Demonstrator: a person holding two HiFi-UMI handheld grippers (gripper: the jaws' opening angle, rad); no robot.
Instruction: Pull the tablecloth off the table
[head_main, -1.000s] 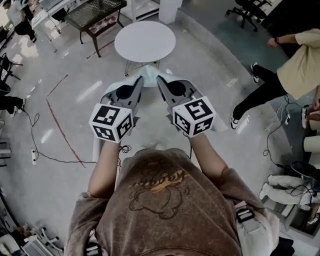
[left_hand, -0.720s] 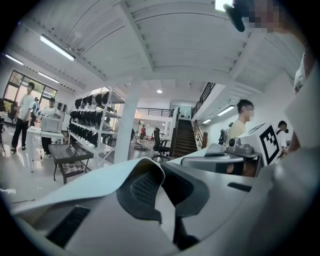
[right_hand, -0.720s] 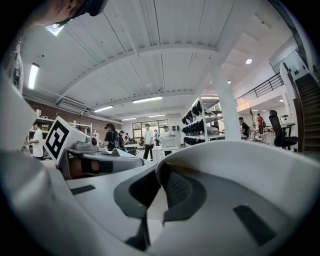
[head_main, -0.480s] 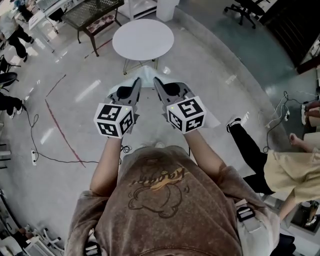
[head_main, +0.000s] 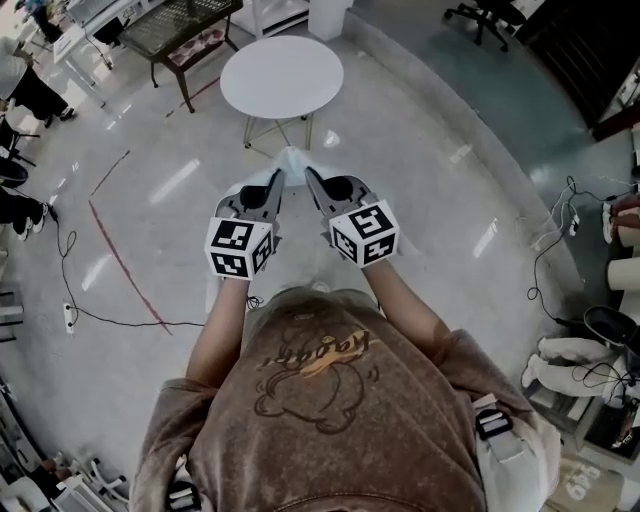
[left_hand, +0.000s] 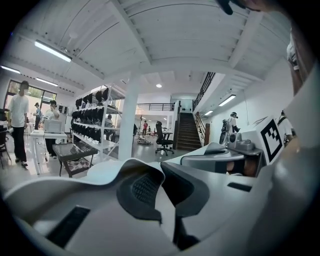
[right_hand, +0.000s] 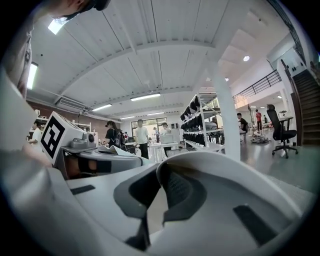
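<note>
Tablecloth (head_main: 290, 160): off the round white table (head_main: 281, 78), bunched white at my jaw tips over the floor, just short of the table legs. Table top bare.

Left gripper (head_main: 275, 178): jaws together, thin pale strip of cloth pinched between the dark pads in the left gripper view. Right gripper (head_main: 310, 175): same, jaws closed on a pale strip of the cloth. Tips near each other, both pointing toward the table, marker cubes toward me.

Containers: white shelving rack (left_hand: 95, 117) with rows of dark items on its shelves, too small to name. Dark mesh-top table (head_main: 185, 25) behind the round table, something pinkish on its lower shelf, can't tell what.

Hidden or unclear: most of the cloth sits under my grippers and forearms. A pale edge shows below the left cube, extent unclear. Office chair (head_main: 480, 15) cut off at the top edge. A person (head_main: 28, 88) cut off at the left edge. More people stand by a bench in the right gripper view, small.
</note>
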